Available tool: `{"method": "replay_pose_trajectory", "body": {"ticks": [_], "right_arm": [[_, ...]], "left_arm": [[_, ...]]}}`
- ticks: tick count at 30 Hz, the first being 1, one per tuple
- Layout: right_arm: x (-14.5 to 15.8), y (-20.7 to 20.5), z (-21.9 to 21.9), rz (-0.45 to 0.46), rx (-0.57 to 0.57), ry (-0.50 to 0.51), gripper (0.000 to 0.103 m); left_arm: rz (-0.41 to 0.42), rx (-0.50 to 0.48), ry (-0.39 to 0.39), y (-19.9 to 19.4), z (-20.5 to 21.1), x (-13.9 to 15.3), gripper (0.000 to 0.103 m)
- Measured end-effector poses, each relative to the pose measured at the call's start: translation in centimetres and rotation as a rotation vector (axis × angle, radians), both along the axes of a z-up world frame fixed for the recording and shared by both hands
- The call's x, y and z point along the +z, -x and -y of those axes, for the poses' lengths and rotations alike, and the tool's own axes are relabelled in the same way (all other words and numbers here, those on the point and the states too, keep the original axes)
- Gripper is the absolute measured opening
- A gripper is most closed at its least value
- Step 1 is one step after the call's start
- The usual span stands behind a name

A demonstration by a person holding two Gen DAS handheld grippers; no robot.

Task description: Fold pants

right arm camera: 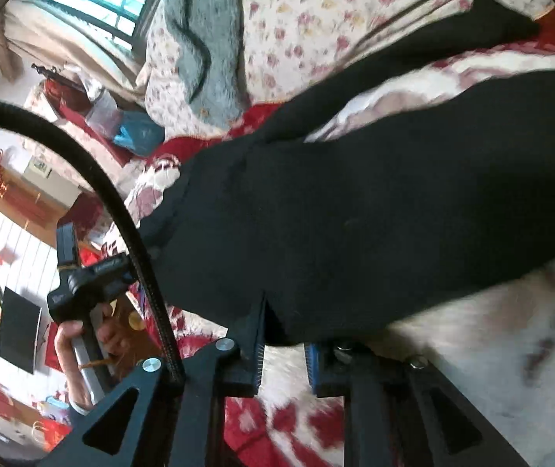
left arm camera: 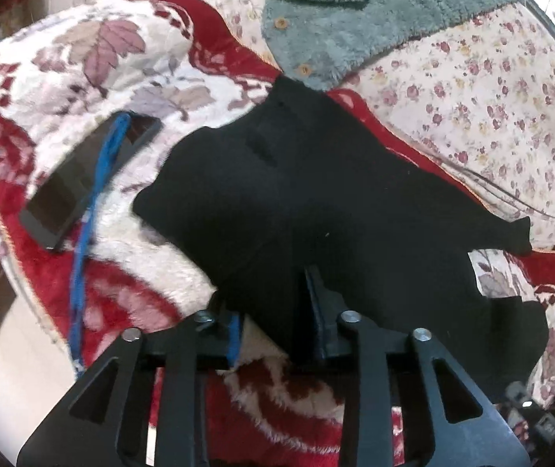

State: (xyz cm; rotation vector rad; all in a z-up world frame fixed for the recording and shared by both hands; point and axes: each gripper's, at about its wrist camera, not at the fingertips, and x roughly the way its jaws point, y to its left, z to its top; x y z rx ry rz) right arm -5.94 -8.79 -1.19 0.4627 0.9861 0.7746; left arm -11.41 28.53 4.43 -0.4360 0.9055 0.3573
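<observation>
While we hold the black pants [left arm camera: 316, 202] over the red flower blanket [left arm camera: 63, 58] | left gripper [left arm camera: 273, 311] pinches pants edge at 6 o'clock | right gripper [right arm camera: 283, 334] pinches pants too | phone [left arm camera: 86, 179] at 9 o'clock

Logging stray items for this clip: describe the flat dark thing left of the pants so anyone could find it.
On the red-and-white leaf-patterned blanket, look just left of the black pants. There lies a phone, a flat glossy dark slab. A blue cord crosses it lengthwise, and it is the only hard, shiny item among the fabrics.
</observation>
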Motion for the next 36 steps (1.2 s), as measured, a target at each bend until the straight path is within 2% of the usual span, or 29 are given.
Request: {"method": "replay_pose_trajectory", "body": {"ticks": [1,2,4,8,12,15,18,23,24,25,26,28,29,30,32,36], "right_arm": [[0.5,0.2,0.8,0.02,-0.012,0.015,0.037],[1.1,0.3,1.8,0.043,-0.036,0.045,0.047],[1.6,0.5,3.6,0.064,-0.066,0.061,0.047],[1.8,0.0,9.2,0.054,-0.2,0.064,0.047],[1.2,-1.5,13.7,0.019,-0.323,0.069,0.047],[0.4,-2.5,17.2,-0.024,-0.39,0.05,0.047],[-0.8,-4.1,19.1,-0.077,-0.401,-0.055,0.047],[-0.6,-6.2,19.2,-0.067,-0.433,-0.046,0.046],[-0.9,-6.5,19.4,-0.064,-0.436,-0.05,0.045],[-1.0,-7.0,19.6,-0.059,-0.446,-0.055,0.038],[-1.2,-7.3,20.0,-0.055,-0.465,-0.056,0.02],[-1.9,-7.5,21.0,-0.065,-0.491,-0.088,0.005],[-1.7,-7.0,21.4,-0.049,-0.49,-0.118,0.005],[-1.3,-6.7,21.4,-0.028,-0.492,-0.106,0.005],[0.3,-5.2,21.7,0.046,-0.507,-0.038,0.005],[2.7,-2.3,23.0,0.099,-0.551,0.019,0.004]], "left_arm": [[0.001,0.006,-0.008,0.3,0.0,0.3,0.032],[0.007,0.014,-0.019,0.8,0.3,0.9,0.032],[0.027,0.03,-0.048,1.7,0.7,1.9,0.032],[0.107,0.057,-0.108,3.2,2.3,4.3,0.032],[0.159,0.007,-0.105,3.2,4.6,5.9,0.032],[0.156,-0.074,-0.071,2.2,6.9,5.9,0.032],[0.128,-0.145,-0.068,0.5,9.9,5.0,0.032],[0.068,-0.231,-0.024,-2.5,14.1,2.6,0.032],[0.059,-0.245,-0.012,-2.8,14.7,2.2,0.032],[0.048,-0.258,-0.003,-3.3,15.2,1.8,0.032],[0.034,-0.267,0.0,-3.7,15.8,1.3,0.032],[0.021,-0.277,0.007,-3.9,16.4,0.8,0.032],[0.019,-0.283,0.011,-4.0,16.7,0.7,0.032],[0.017,-0.285,0.01,-4.1,16.8,0.6,0.032],[0.012,-0.282,0.012,-4.3,16.7,0.4,0.032],[0.013,-0.272,0.021,-4.1,16.3,0.3,0.032]]}}
